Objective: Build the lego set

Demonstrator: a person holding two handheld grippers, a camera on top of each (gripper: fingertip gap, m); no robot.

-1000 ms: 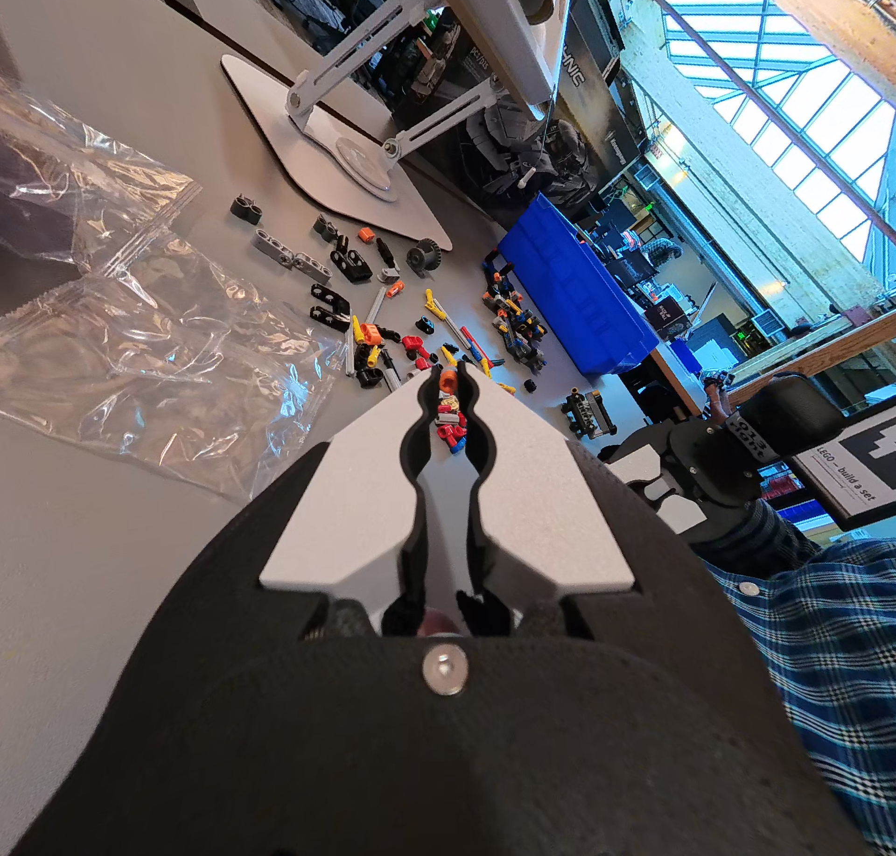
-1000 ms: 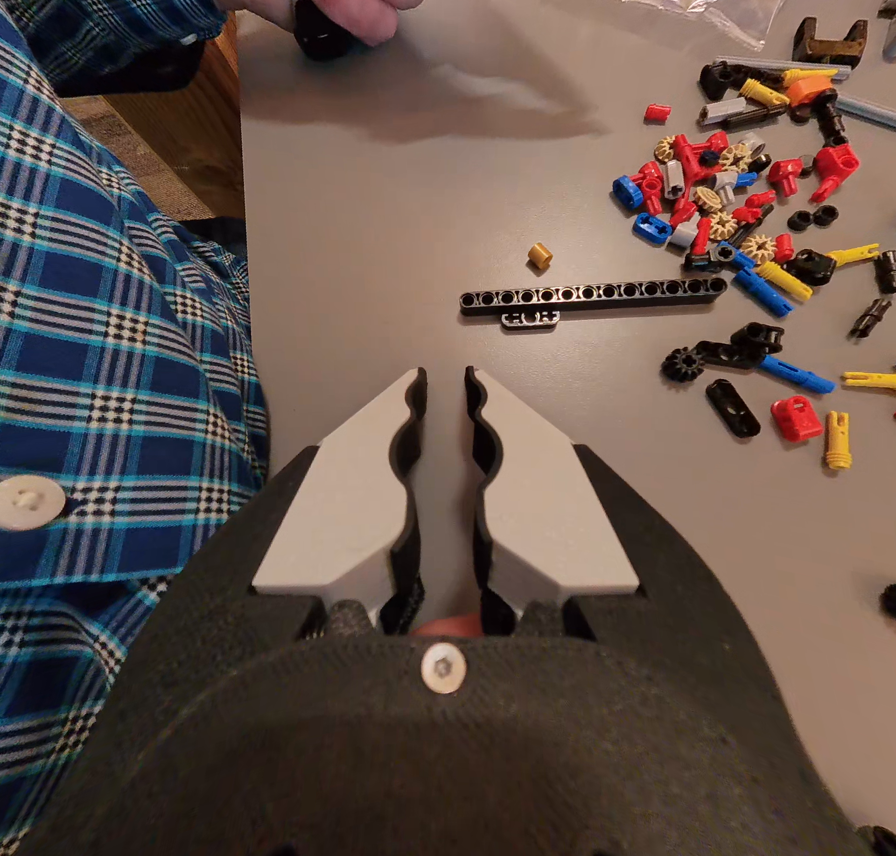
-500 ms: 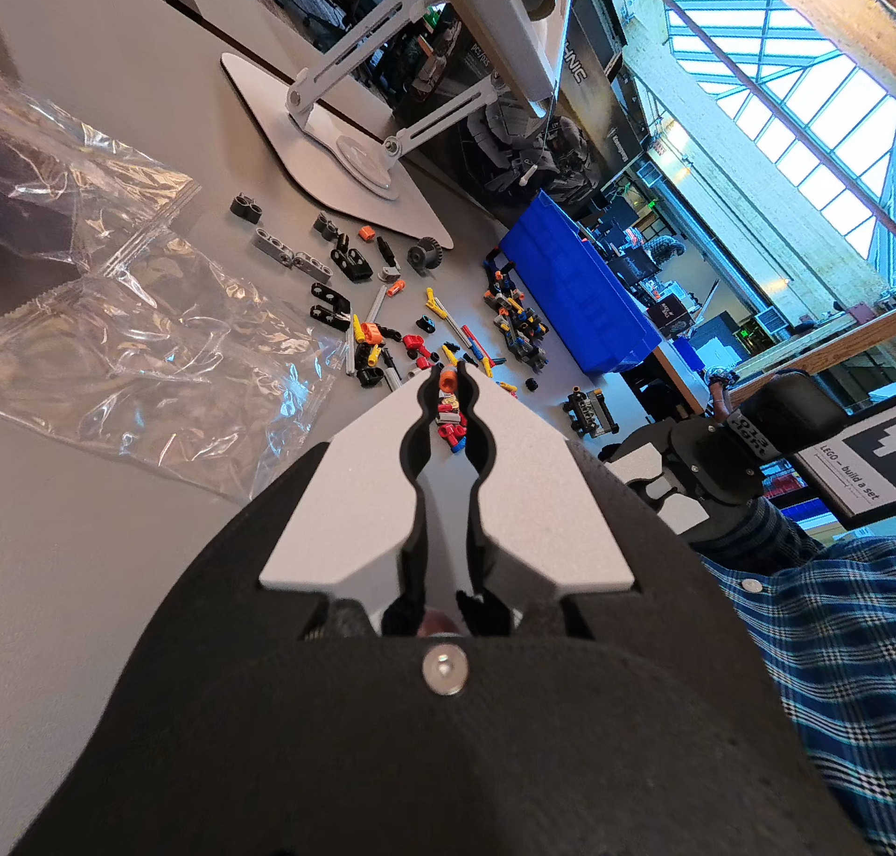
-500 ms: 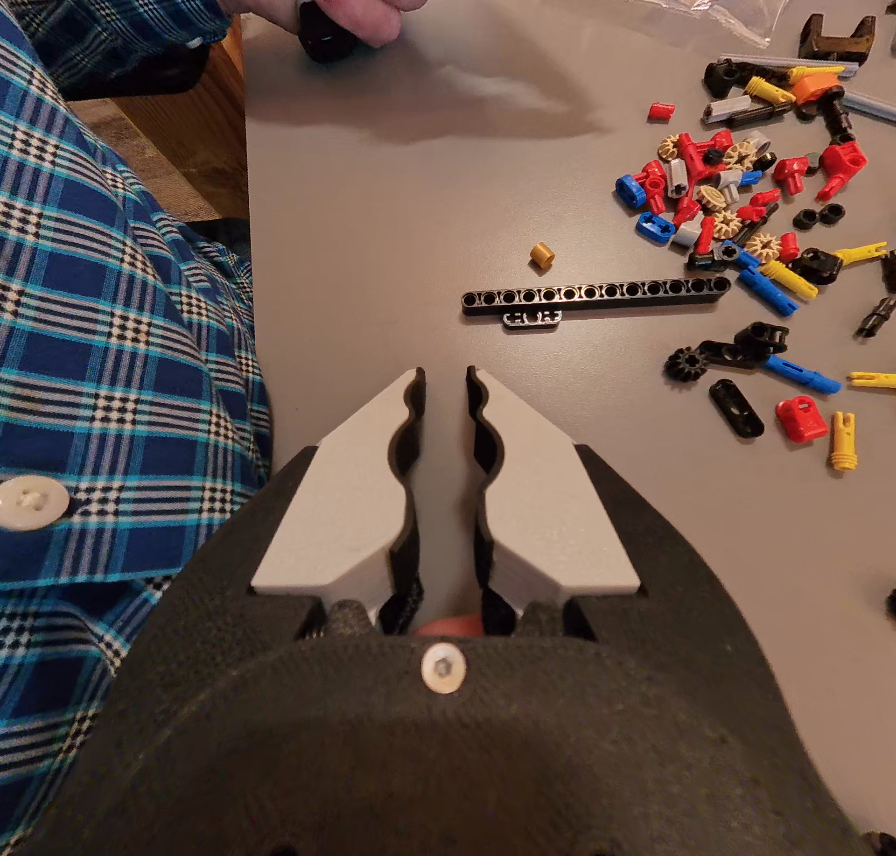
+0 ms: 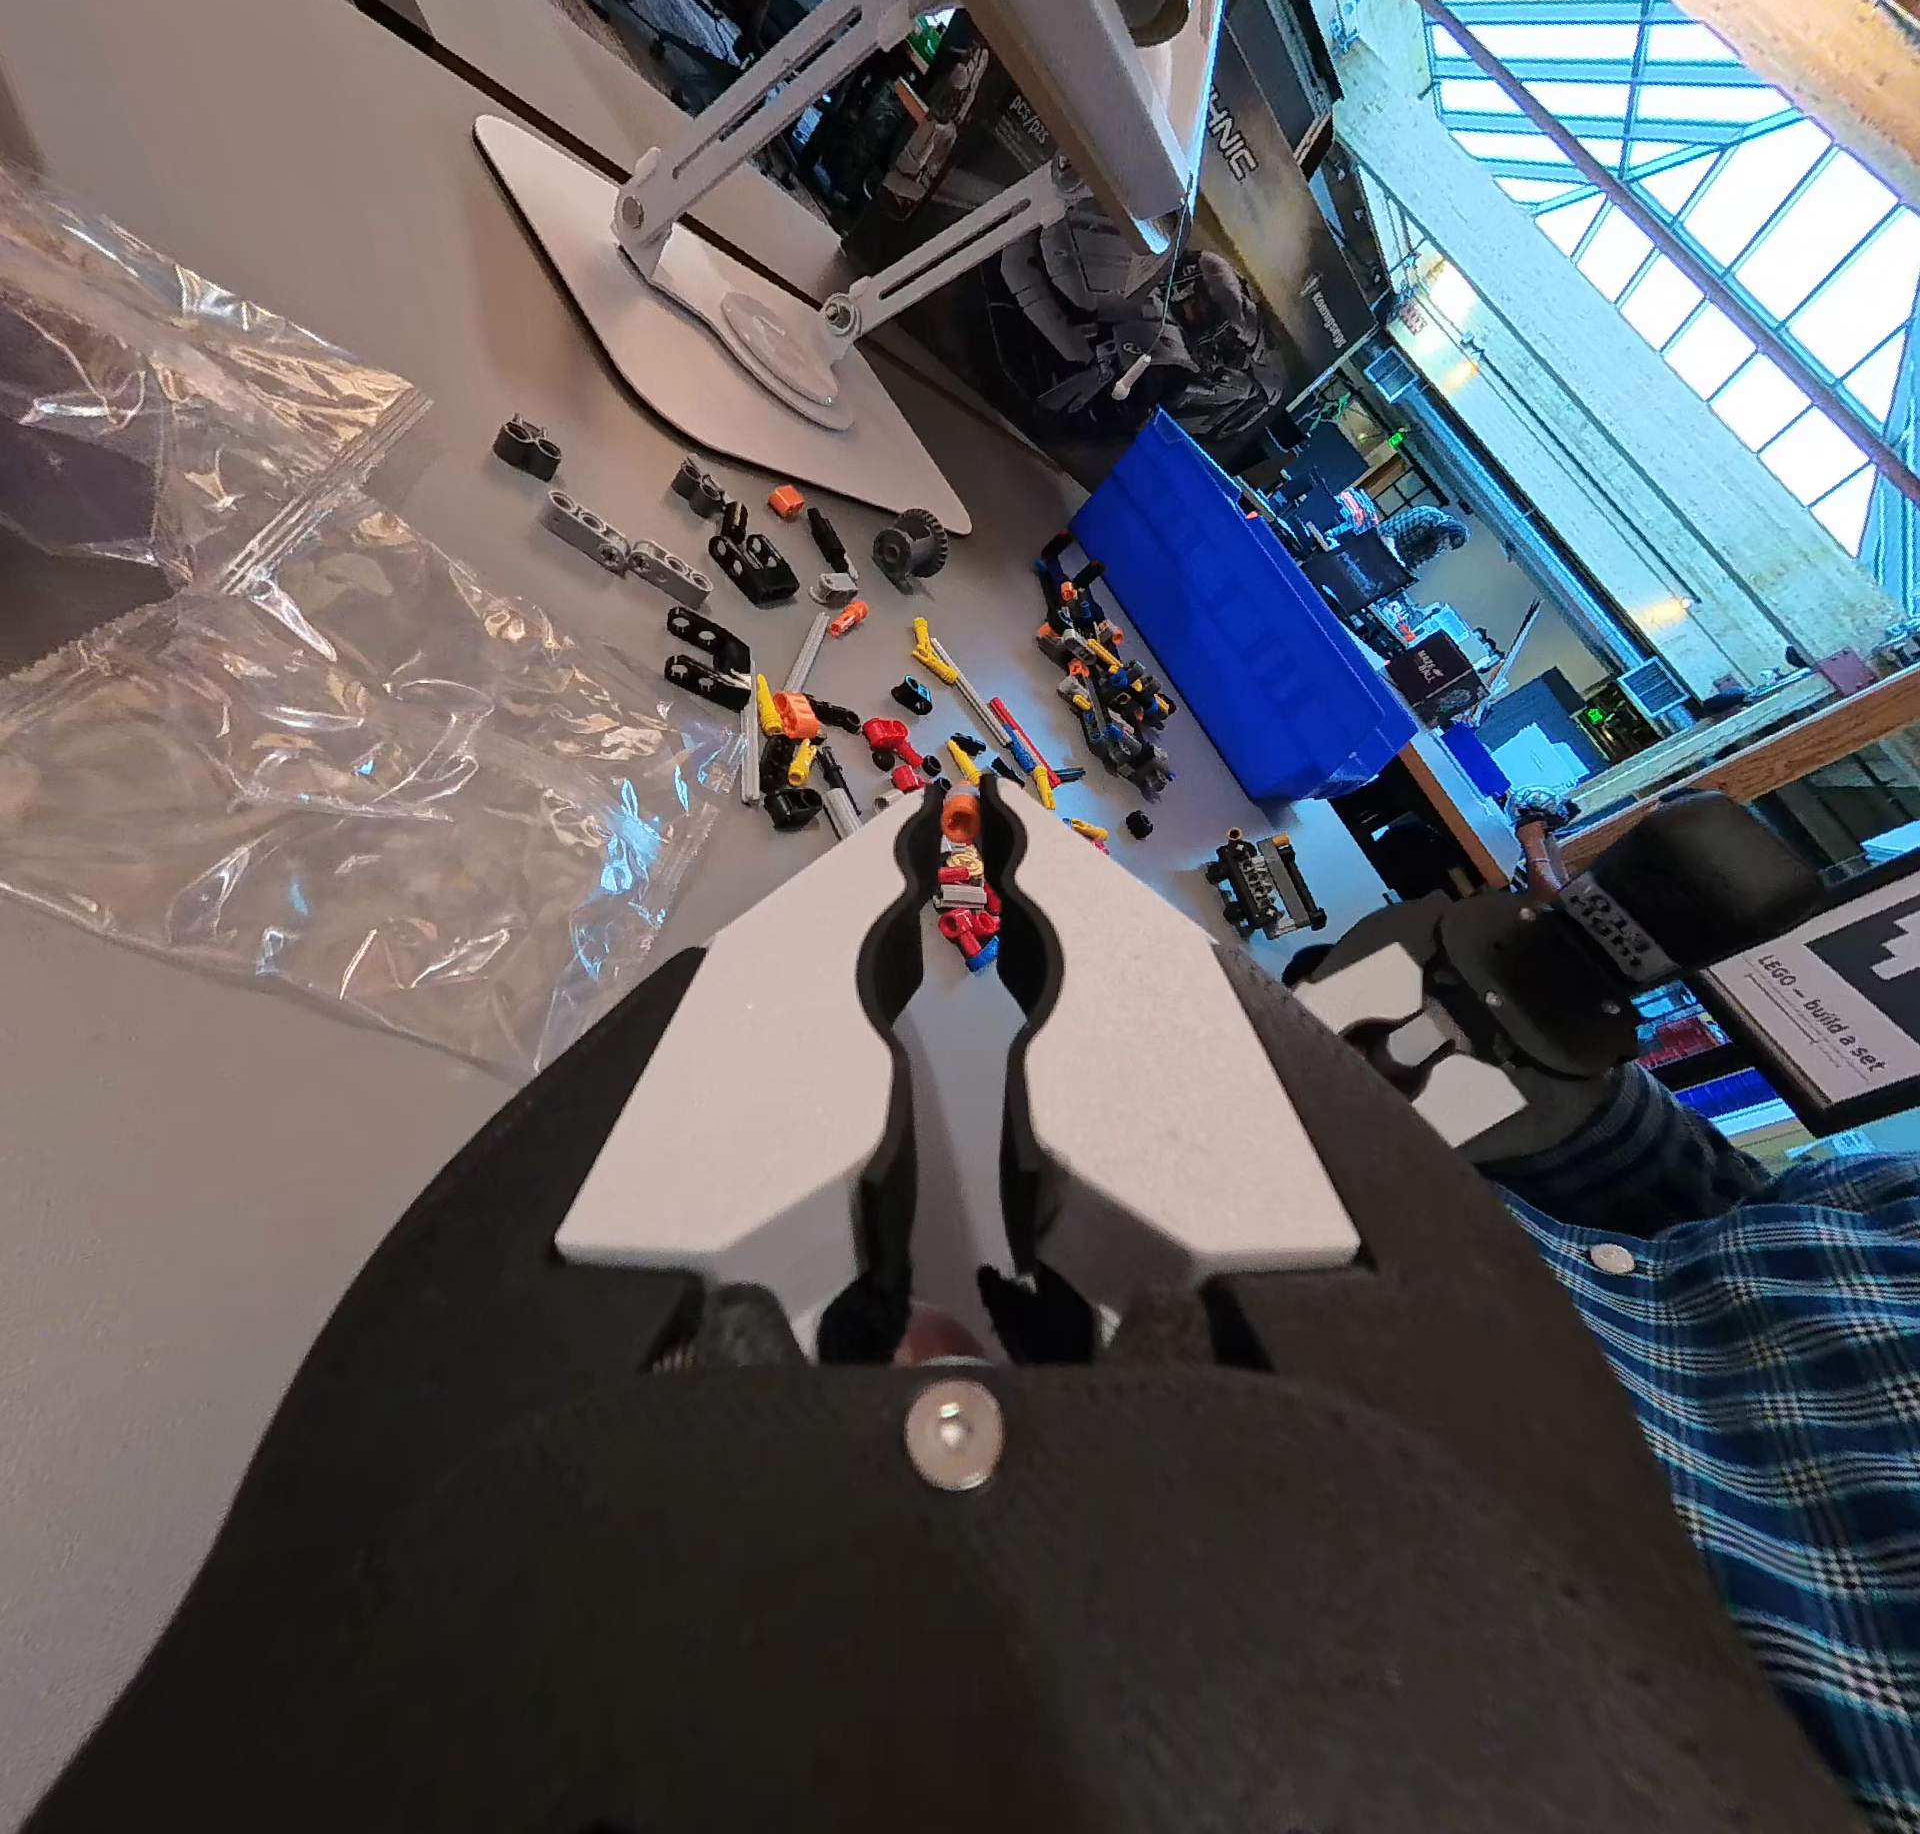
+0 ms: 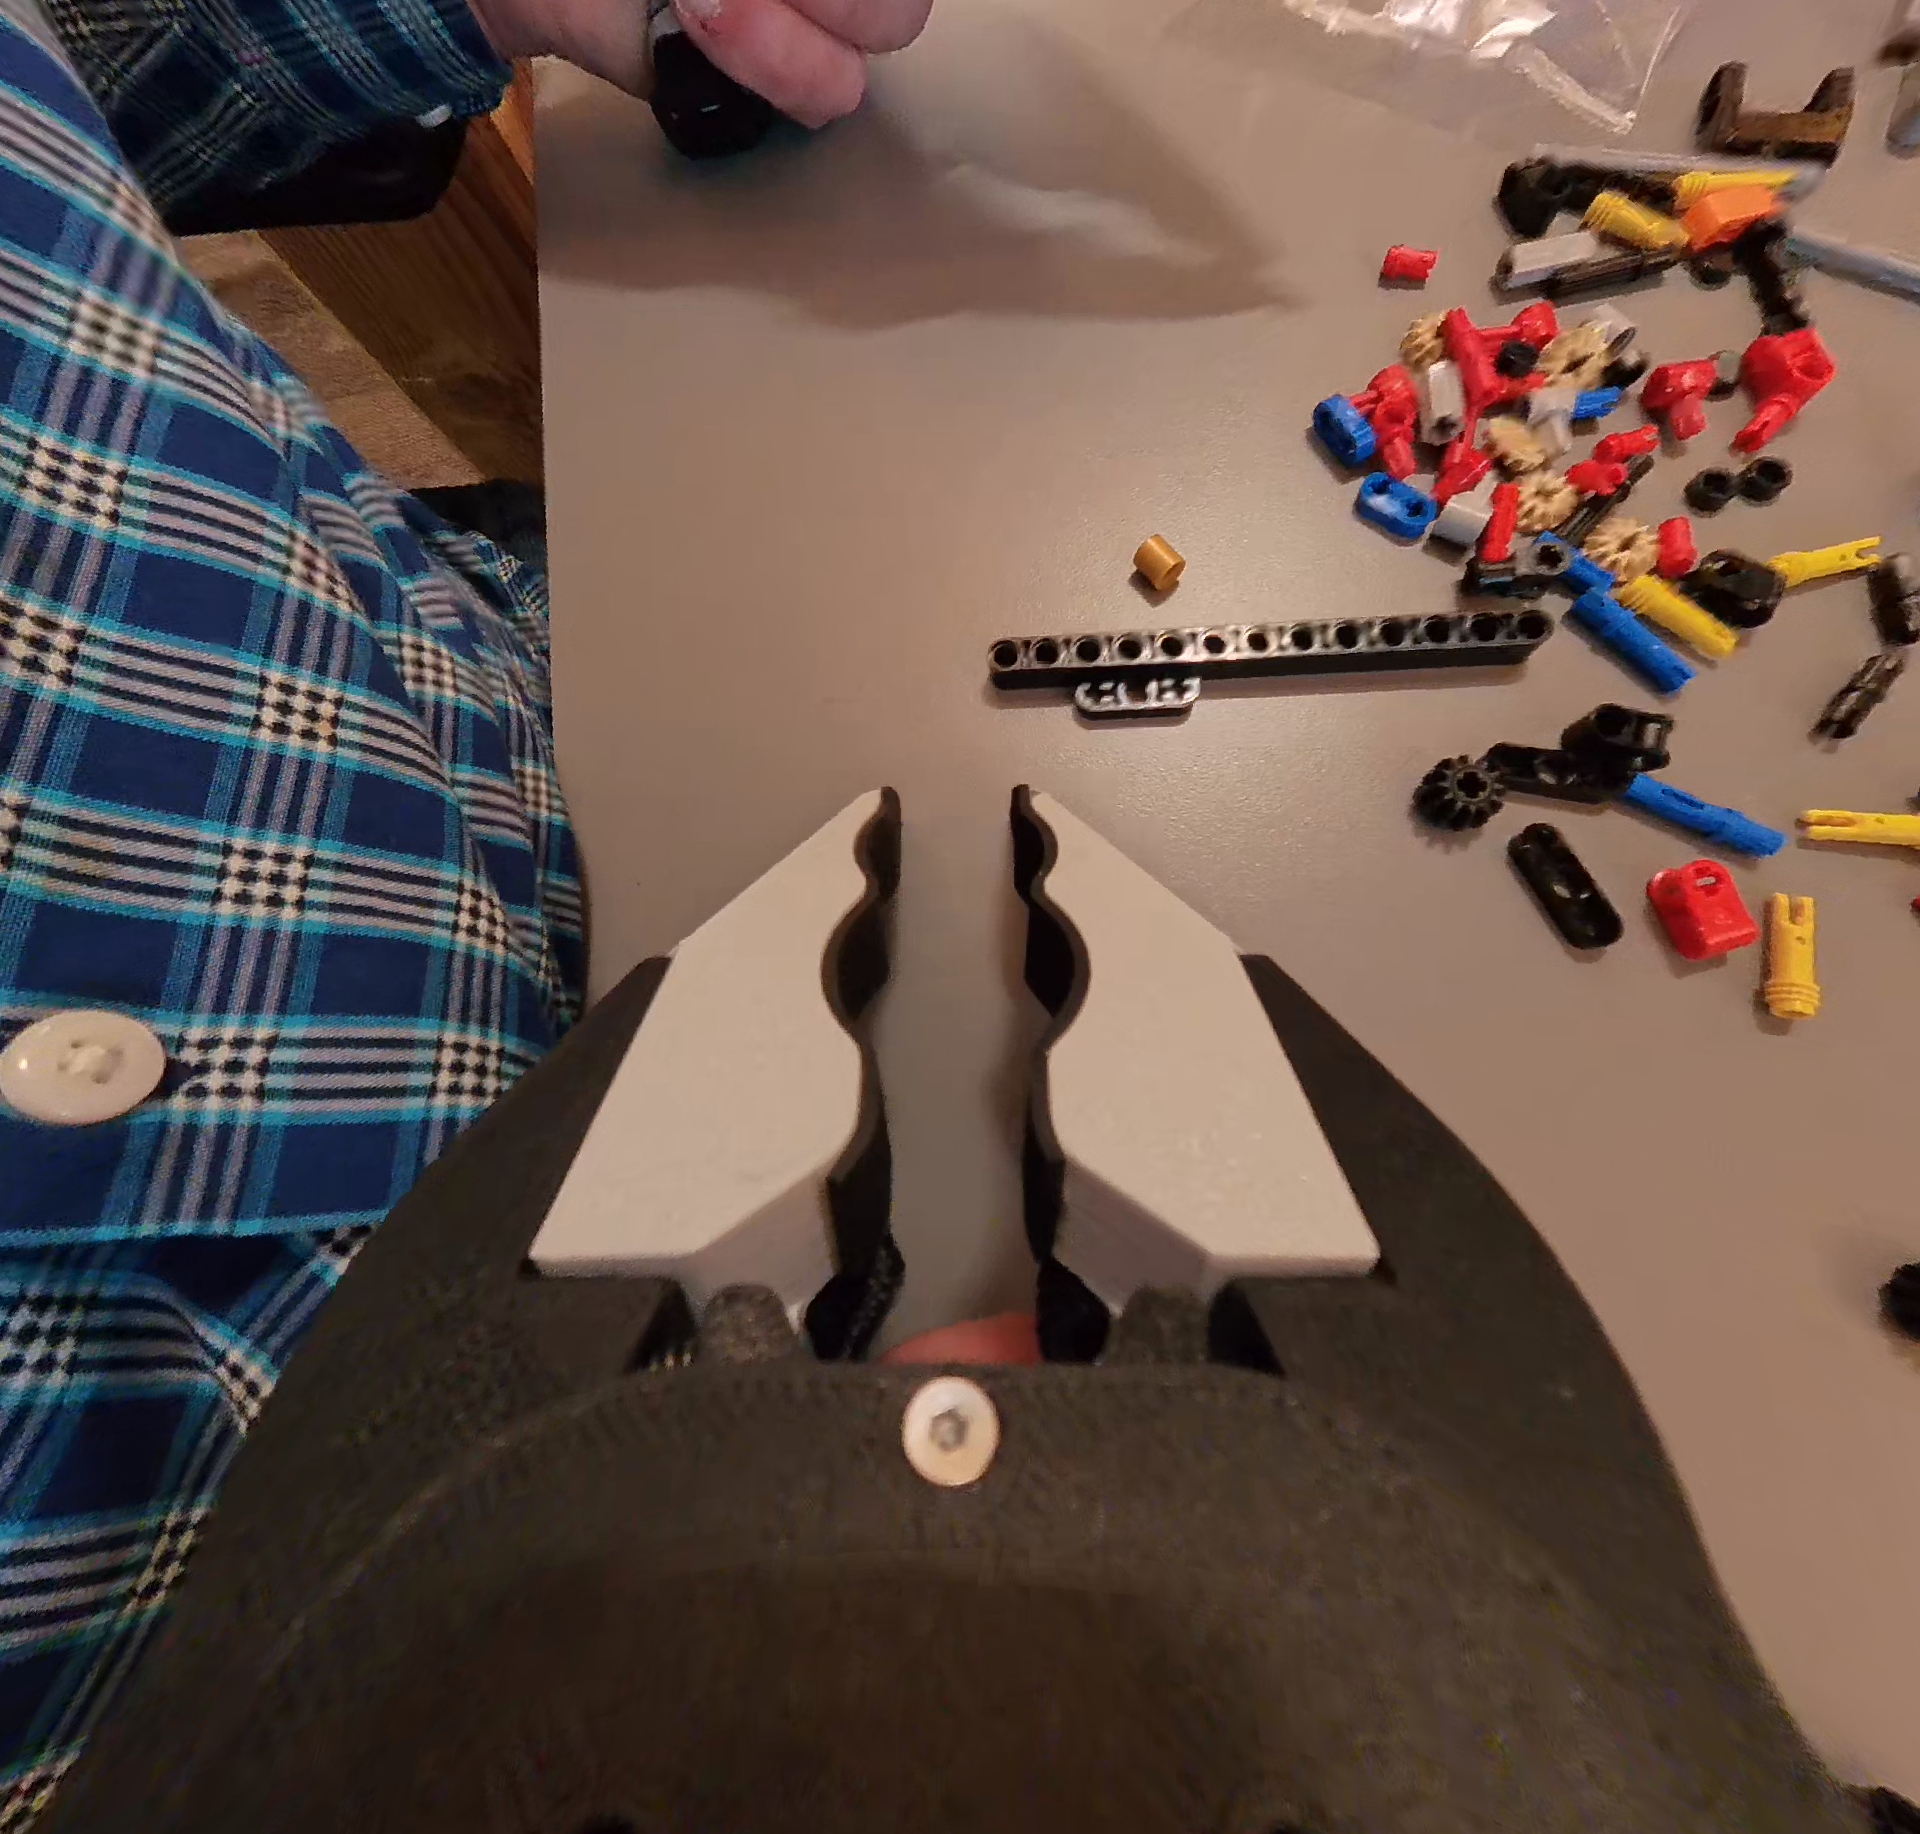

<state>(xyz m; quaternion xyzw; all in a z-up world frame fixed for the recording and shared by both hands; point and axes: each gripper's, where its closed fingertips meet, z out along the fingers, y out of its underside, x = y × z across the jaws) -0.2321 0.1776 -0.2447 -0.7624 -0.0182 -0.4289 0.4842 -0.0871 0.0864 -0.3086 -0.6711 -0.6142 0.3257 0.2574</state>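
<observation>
Between your left gripper (image 5: pixel 961 816) tips, you're pinching an orange piece (image 5: pixel 959 814), unchanged. Your right gripper (image 6: pixel 954 795) is hanging empty, jaws parted, edging toward the long black beam (image 6: pixel 1273 643) just ahead. Loose parts (image 6: pixel 1538 454) are lying far right; building barely begun.

This looks like a big workshop. Far ahead of the left gripper (image 5: pixel 961 816) are high roof windows (image 5: pixel 1714 184), wood beams (image 5: pixel 1766 756) and desks with machines. A blue bin (image 5: pixel 1236 631) sits on the grey table (image 5: pixel 208 1213) ahead.
</observation>
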